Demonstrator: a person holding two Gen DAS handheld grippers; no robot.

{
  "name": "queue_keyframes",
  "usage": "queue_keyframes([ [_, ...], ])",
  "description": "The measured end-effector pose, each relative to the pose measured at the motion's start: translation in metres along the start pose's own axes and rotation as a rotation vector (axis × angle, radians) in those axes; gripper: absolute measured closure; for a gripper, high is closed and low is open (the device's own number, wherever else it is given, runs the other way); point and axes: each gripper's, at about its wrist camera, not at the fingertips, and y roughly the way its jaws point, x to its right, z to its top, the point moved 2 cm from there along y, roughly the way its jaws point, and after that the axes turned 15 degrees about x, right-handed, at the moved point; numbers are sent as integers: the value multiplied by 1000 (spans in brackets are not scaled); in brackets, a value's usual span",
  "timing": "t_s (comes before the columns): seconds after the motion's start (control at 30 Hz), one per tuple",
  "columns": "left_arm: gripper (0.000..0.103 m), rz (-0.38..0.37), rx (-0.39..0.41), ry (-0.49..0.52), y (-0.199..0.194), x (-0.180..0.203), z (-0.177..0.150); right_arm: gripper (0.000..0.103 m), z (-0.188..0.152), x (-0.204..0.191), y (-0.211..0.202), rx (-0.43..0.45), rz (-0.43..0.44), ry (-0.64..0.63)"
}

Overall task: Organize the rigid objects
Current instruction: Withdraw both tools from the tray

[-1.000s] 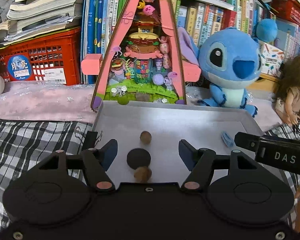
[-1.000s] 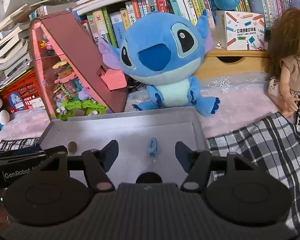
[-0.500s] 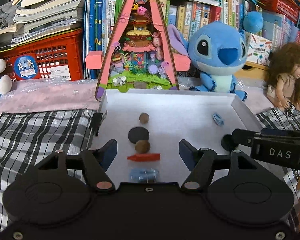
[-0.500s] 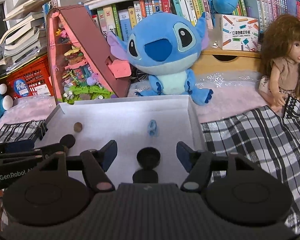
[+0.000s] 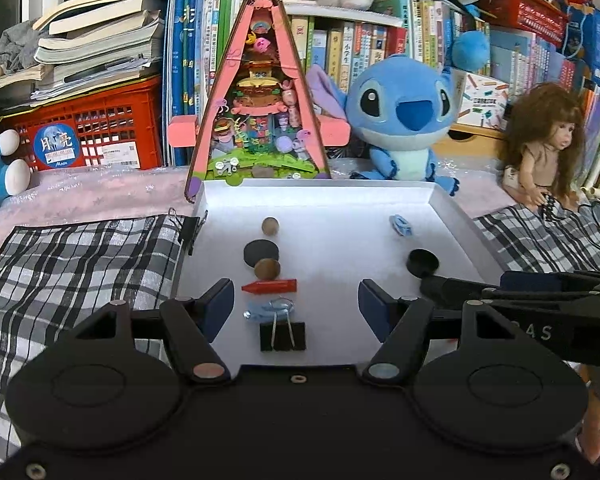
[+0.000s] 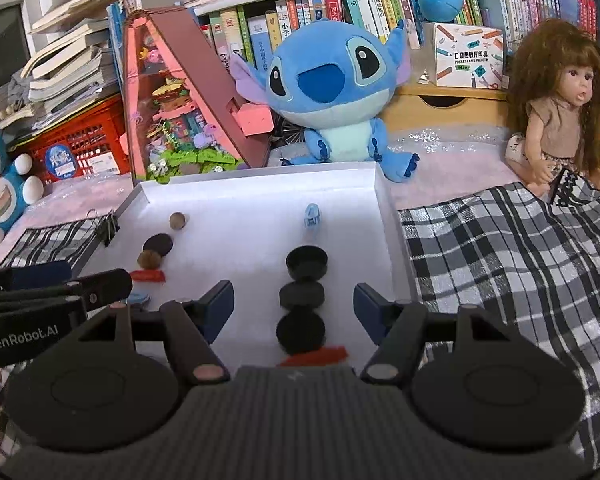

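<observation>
Near the white tray's left edge lies a red crayon, tip pointing right. My left gripper angles downward above it, jaws wide, holding nothing; my right gripper likewise.

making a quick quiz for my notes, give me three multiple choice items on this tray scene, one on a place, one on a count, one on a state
1. Where does the red crayon lie in the left wrist view?
A. in the white tray, just nearer the camera than the brown bead
B. on the checked cloth
C. in the red crate

2. How many black discs line up between the right gripper's fingers in the right wrist view?
A. one
B. three
C. five

3. How does the left gripper stand?
A. shut on the crayon
B. shut on the binder clip
C. open, holding nothing

Answers:
1 A, the crayon rests on the tray floor next to the bead.
2 B, three discs run in a row.
3 C, both pads stand apart with the small things lying free between them.
</observation>
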Motion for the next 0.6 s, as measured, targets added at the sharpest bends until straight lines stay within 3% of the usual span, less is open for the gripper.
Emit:
queue_keyframes([
  [0.33, 35, -18, 2, 5, -36, 8, -19, 23, -11, 1, -31, 21, 4, -28],
  [0.6, 31, -19, 50, 0, -65, 12, -38, 22, -23, -3, -54, 53, 6, -74],
])
